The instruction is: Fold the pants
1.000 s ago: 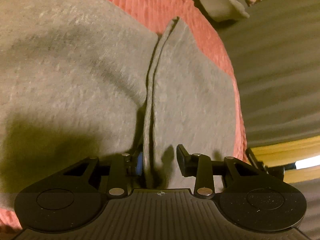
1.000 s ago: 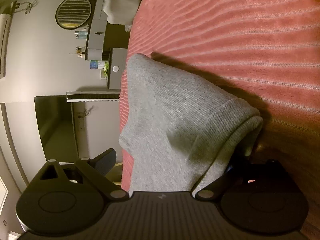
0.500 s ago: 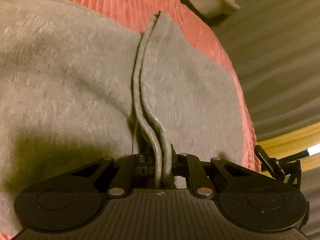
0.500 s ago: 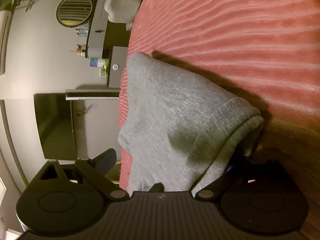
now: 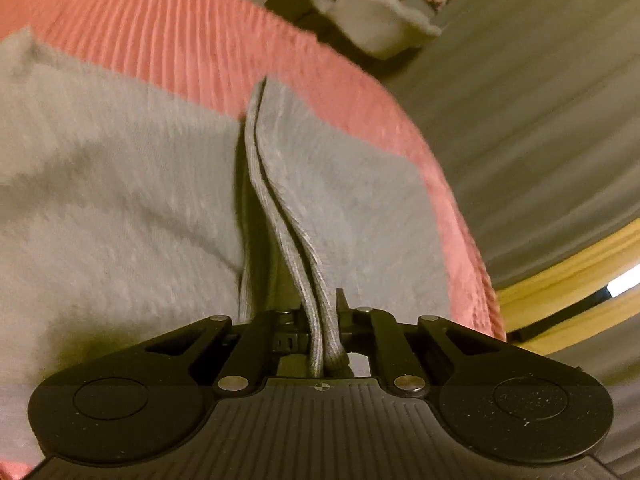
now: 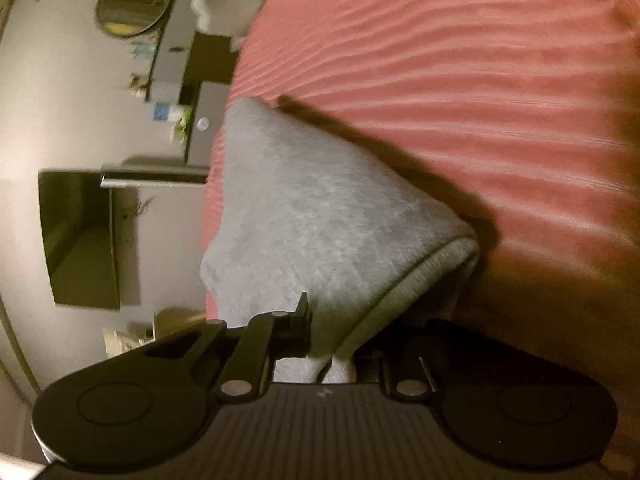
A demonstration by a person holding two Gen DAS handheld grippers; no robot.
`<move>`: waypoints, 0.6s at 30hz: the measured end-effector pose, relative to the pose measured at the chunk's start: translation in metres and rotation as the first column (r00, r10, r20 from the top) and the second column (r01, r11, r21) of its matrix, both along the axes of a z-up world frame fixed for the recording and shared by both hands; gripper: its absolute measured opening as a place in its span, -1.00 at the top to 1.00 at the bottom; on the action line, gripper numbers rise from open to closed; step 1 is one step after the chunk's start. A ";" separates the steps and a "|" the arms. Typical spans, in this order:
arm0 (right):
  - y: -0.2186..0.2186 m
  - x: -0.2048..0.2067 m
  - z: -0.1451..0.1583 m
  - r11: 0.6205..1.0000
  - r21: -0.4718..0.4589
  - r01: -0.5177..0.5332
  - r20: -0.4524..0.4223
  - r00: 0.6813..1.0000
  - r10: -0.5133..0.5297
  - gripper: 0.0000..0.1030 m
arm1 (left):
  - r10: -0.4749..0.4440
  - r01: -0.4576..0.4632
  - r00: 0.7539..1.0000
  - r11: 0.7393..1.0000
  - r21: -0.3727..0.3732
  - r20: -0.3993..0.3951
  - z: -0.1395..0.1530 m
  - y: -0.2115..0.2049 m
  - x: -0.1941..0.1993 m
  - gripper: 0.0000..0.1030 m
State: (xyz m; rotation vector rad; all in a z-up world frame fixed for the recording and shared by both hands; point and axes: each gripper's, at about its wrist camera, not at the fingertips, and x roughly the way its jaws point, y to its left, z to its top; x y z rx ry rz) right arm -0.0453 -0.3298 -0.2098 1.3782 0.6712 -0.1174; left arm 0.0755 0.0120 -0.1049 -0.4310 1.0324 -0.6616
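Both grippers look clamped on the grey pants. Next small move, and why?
Probably lift both together and carry the held edges over the rest of the pants. The left hand-held gripper is shut on a doubled ribbed edge, and the right hand-held gripper pinches a ribbed cuff. The fabric lies on the pink bedspread, near its edge.

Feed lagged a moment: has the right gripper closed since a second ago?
Yes. The right gripper jaws, earlier spread wide, have closed inward on the pants cuff.
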 end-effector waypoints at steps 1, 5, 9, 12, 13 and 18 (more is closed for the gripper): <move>0.003 0.000 0.003 1.000 0.006 -0.011 0.013 1.000 0.011 0.75 | 0.003 -0.003 0.999 1.000 0.011 0.039 0.009 0.004 -0.007 0.82; 0.021 0.006 0.015 0.989 -0.043 -0.144 0.042 0.989 0.145 0.74 | 0.008 -0.032 0.976 0.994 0.104 0.217 0.034 0.020 -0.046 0.82; 0.026 0.010 0.001 0.984 -0.066 -0.166 -0.073 0.984 0.162 0.54 | 0.053 -0.058 0.998 0.981 0.183 0.030 -0.010 0.025 -0.035 0.77; 0.014 0.004 -0.003 0.993 0.033 -0.117 -0.069 0.991 0.119 0.35 | 0.102 -0.094 0.993 0.985 0.144 -0.055 -0.024 0.032 -0.025 0.73; 0.009 0.001 -0.001 0.994 0.043 -0.101 -0.058 0.993 0.103 0.08 | 0.107 -0.101 0.994 0.986 0.135 -0.032 -0.020 0.034 -0.024 0.63; -0.005 -0.019 0.015 0.996 0.056 -0.068 -0.089 0.993 0.072 -0.47 | 0.151 -0.156 0.988 0.971 0.183 0.040 -0.013 0.038 -0.013 0.28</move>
